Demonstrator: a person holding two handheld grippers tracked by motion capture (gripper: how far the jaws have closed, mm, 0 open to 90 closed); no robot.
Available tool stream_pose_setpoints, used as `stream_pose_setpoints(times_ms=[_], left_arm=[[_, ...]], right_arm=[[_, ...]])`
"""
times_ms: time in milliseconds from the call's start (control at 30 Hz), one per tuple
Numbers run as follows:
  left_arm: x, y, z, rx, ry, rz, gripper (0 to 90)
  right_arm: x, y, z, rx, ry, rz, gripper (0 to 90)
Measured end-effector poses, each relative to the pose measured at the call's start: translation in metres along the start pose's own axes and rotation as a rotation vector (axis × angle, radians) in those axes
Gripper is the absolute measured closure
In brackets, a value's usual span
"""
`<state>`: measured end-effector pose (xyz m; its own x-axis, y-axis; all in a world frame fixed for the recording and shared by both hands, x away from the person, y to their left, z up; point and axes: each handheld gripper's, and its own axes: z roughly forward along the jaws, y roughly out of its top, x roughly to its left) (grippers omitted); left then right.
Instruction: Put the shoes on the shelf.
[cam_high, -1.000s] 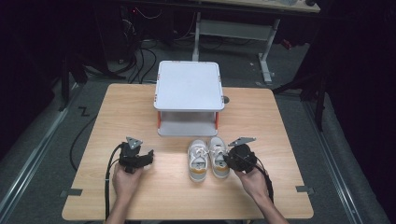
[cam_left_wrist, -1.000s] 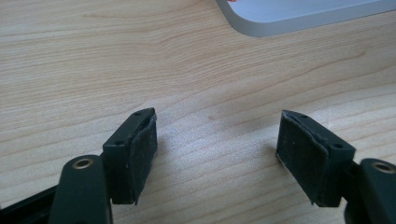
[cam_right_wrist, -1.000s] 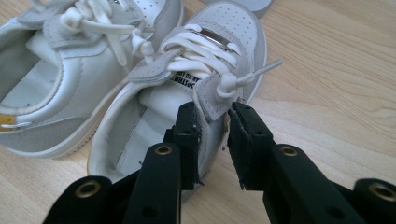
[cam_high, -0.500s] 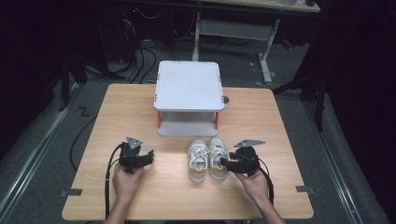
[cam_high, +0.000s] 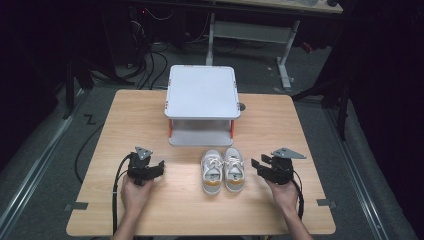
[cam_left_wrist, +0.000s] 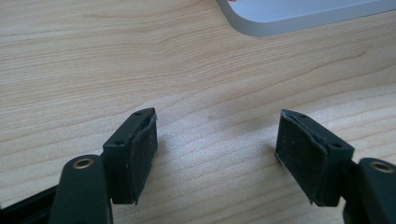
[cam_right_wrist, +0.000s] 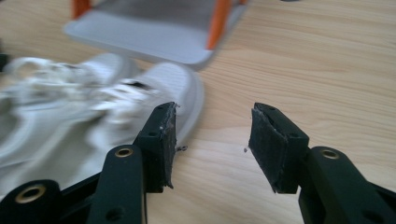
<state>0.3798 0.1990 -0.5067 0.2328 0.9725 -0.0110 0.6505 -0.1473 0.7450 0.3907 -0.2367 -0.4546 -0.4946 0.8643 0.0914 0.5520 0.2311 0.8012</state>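
A pair of white sneakers with tan heels stands side by side on the wooden table, toes toward a white two-level shelf with orange posts. My right gripper lies on the table just right of the pair, apart from it. Its jaws have just been opening and nothing is between them. In the right gripper view the right gripper is open over bare wood, with the sneakers blurred at its left and the shelf beyond. My left gripper rests open at the left, and the left gripper has only wood between its pads.
The shelf's lower level sits just behind the shoes' toes, and its corner shows ahead of the left gripper. Bare table lies between the left gripper and the shoes. Dark floor, cables and desk legs surround the table.
My right gripper has drawn away from the right shoe toward the right and its jaws have spread. The shoes and my left gripper have stayed put.
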Motion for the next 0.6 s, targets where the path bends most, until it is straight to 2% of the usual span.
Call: stream_pose_setpoints(times_ms=[100, 267, 367, 500, 600], left_arm=[[0.000, 0.000, 0.000, 0.000, 0.001, 0.000, 29.8], [-0.001, 0.000, 0.000, 0.002, 0.002, 0.002, 29.5], [-0.002, 0.000, 0.000, 0.002, 0.012, -0.008, 29.1], [-0.005, 0.000, 0.000, 0.003, 0.021, -0.016, 29.1], [-0.007, 0.000, -0.001, 0.002, 0.029, -0.023, 29.1]], right_arm=[[-0.012, -0.006, 0.007, 0.004, -0.061, -0.012, 50.7], [-0.033, -0.014, 0.017, 0.048, -0.133, 0.026, 50.7], [-0.044, -0.019, 0.021, 0.070, -0.176, 0.026, 49.1], [-0.058, -0.022, 0.023, 0.066, -0.203, 0.058, 46.5], [-0.063, -0.023, 0.025, 0.075, -0.222, 0.053, 45.6]])
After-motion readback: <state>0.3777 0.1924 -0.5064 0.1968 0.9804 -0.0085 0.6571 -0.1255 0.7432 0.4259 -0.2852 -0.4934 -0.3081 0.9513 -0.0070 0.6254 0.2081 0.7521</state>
